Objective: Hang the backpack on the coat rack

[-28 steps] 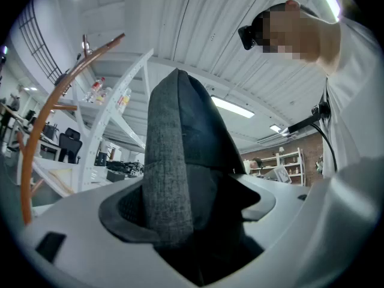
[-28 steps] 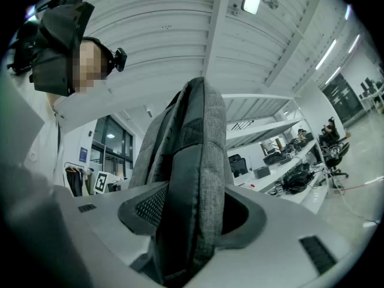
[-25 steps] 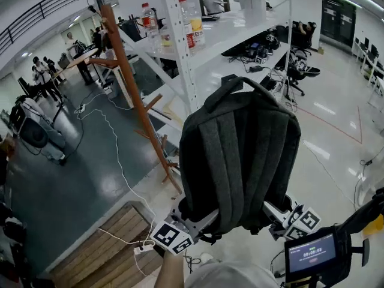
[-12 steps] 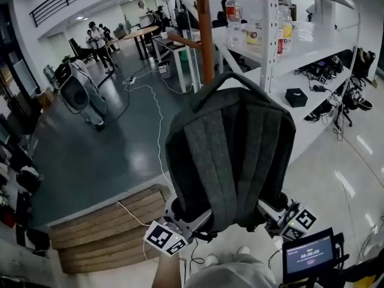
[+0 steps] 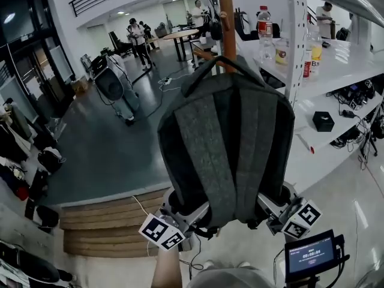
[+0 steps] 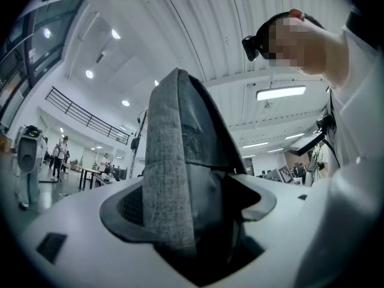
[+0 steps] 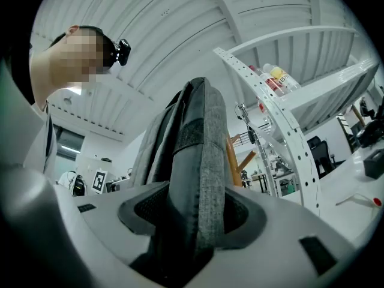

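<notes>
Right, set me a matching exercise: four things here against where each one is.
Things:
1. backpack
2. coat rack
3. black box
4. wooden platform

Places:
a. on a white shelf, at right
b. on the floor, lower left
c. clamped in the left gripper and right gripper
d. upright beyond the backpack

Pairs: 1-c, 2-d, 3-a, 4-b.

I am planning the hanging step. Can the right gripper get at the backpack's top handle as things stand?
Probably not: the right gripper is shut on the backpack near its bottom, and the top handle is at the far end.
</notes>
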Motion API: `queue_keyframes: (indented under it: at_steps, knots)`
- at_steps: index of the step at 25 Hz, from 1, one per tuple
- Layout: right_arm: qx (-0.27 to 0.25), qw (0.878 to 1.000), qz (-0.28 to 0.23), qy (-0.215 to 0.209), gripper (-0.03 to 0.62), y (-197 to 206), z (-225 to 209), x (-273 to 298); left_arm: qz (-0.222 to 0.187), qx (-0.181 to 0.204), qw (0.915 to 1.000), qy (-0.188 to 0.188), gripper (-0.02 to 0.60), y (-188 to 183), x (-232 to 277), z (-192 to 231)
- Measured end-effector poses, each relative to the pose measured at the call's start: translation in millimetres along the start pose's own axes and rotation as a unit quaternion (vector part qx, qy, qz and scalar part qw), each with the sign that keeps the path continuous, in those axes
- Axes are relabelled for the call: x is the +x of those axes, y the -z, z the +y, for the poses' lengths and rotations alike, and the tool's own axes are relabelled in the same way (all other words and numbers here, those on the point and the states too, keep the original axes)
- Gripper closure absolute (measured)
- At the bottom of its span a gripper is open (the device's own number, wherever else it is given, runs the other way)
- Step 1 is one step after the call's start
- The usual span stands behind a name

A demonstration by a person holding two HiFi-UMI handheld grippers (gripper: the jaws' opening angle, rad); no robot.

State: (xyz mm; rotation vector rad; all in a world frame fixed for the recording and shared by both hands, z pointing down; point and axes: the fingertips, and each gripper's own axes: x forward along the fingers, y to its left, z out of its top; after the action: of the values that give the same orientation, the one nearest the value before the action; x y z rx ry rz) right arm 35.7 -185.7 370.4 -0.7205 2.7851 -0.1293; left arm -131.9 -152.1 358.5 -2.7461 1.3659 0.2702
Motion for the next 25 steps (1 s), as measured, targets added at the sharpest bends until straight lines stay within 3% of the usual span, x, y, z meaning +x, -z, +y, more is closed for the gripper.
queue_keyframes:
  at_steps: [10,25]
  knots:
    - [-0.016,0.999,-0.018,0.027,0.364,-52,-11,42,-0.007,0.007,0.9996,0.027,0.201,-53,34,38]
    - [-0.014,0.996,-0.013,0.083,0.363,-77,-42,49,0.005,-0.017,0.9971,0.073,0.201,-67,85,57]
